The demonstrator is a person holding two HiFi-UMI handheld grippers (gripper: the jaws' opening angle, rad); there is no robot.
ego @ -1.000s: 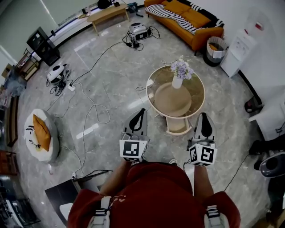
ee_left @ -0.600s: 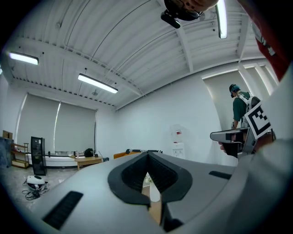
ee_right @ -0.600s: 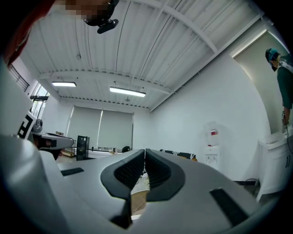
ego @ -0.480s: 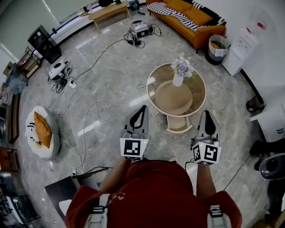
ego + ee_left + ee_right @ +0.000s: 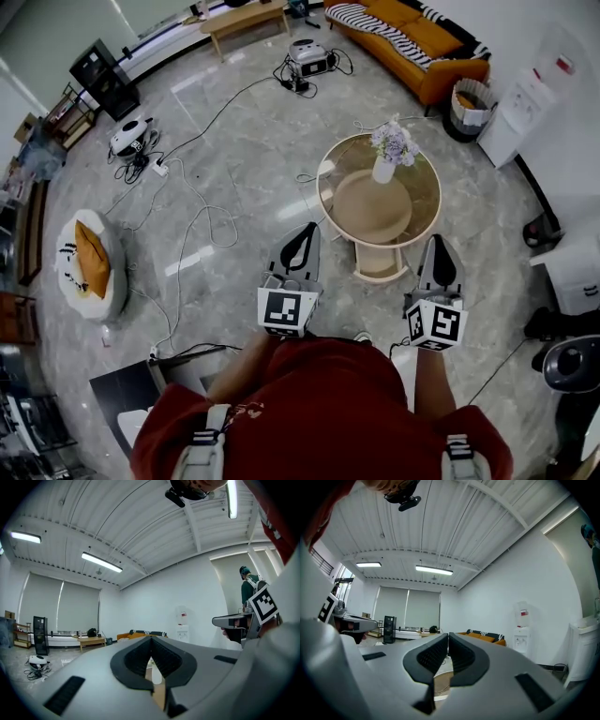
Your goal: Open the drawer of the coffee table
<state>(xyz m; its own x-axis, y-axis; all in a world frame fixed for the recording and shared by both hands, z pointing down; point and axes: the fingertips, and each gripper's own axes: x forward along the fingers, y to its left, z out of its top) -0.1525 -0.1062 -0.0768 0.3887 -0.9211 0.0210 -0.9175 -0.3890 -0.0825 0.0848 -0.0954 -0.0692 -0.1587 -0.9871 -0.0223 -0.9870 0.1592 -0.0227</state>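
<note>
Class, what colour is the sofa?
The long sofa is orange, under a black-and-white striped throw; head view shows it best.

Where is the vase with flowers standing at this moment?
In the head view, the vase stands on the far part of the round coffee table, right of centre.

Worn: one red top (image 5: 328, 403), with pale grey straps (image 5: 208, 445) running over each shoulder. My left gripper (image 5: 307, 229) and right gripper (image 5: 439, 241) are a matching pair, with smooth light-grey shells that taper to a point, black ribbed pads (image 5: 135, 660) lining the jaws, and dark slots (image 5: 64, 695) set into the casing. At the rear of each sits a white cube (image 5: 286, 312) printed with black square markers.
</note>
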